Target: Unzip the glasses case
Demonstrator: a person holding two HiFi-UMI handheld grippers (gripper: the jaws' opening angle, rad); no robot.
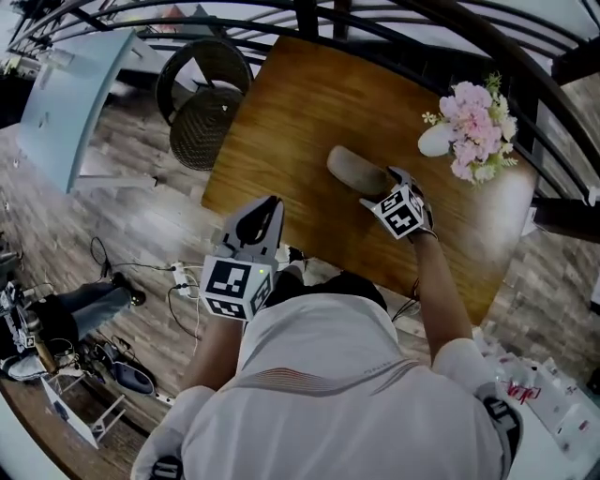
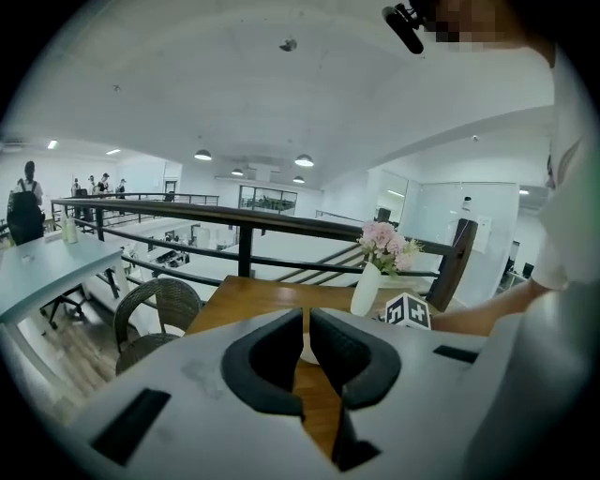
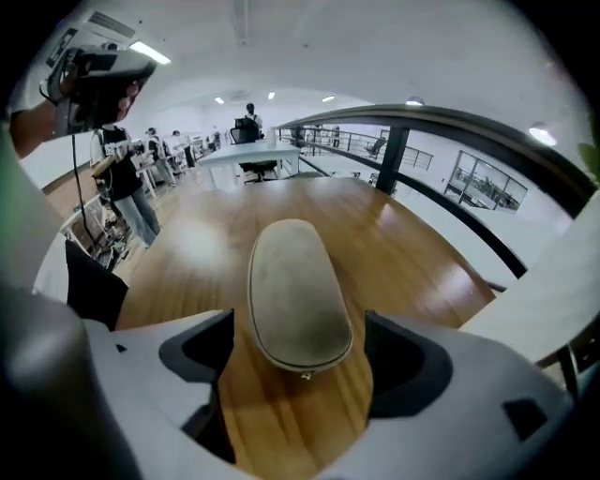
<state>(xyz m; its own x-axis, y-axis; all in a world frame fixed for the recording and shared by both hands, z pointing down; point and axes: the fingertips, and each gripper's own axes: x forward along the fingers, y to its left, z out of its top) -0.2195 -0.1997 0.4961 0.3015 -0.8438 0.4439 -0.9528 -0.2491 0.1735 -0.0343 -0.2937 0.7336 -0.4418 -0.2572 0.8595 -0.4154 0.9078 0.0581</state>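
Observation:
A grey-brown oval glasses case (image 1: pixel 356 170) lies closed on the wooden table (image 1: pixel 300 112). In the right gripper view the case (image 3: pixel 295 292) lies lengthwise on the wood, its near end with the small zip pull between the wide jaws. My right gripper (image 1: pixel 382 190) is open; its pads stand clear of the case on both sides. My left gripper (image 1: pixel 264 214) hovers over the table's near left edge, shut on nothing. In the left gripper view, its dark pads (image 2: pixel 272 361) meet with only a thin slit between them.
A white vase of pink flowers (image 1: pixel 473 127) stands at the table's far right. A wicker chair (image 1: pixel 202 103) sits left of the table, past its edge. A dark railing (image 1: pixel 394 28) runs behind the table. Cables and gear lie on the floor at lower left.

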